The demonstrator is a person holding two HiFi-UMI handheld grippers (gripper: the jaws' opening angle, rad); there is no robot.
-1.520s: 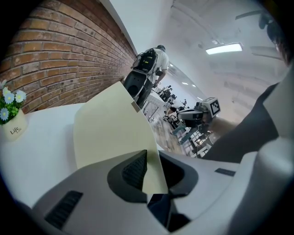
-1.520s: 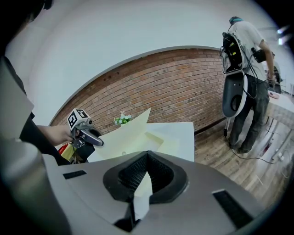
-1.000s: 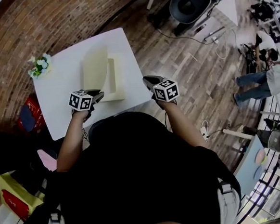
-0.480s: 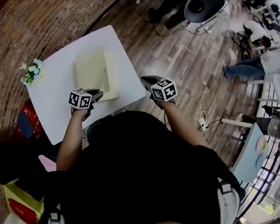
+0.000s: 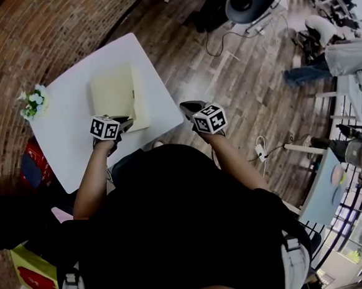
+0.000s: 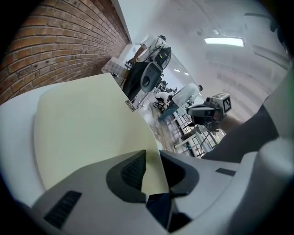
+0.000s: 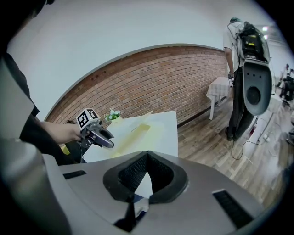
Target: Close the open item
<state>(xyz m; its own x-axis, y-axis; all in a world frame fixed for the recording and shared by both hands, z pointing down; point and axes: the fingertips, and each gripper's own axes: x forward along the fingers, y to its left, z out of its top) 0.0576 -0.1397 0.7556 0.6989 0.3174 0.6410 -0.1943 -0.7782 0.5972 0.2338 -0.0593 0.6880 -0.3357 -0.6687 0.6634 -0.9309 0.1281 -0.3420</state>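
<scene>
Box lid [image 6: 92, 128] pinched at near edge by left hand-held gripper [image 6: 151, 160]; right hand-held gripper [image 7: 147, 156] closed, empty. Lid tilted partway over box base [image 5: 141, 108], flat on worktop [image 5: 68, 137]. Lowering step, seemingly; next, press lid flush, then release.

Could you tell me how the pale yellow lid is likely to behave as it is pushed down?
The lid looks thin and flat, so it is probably light and somewhat bendy. The left gripper pinches just its corner, so it may flex. It seems hinged to the box, so it should swing rather than slide.
</scene>
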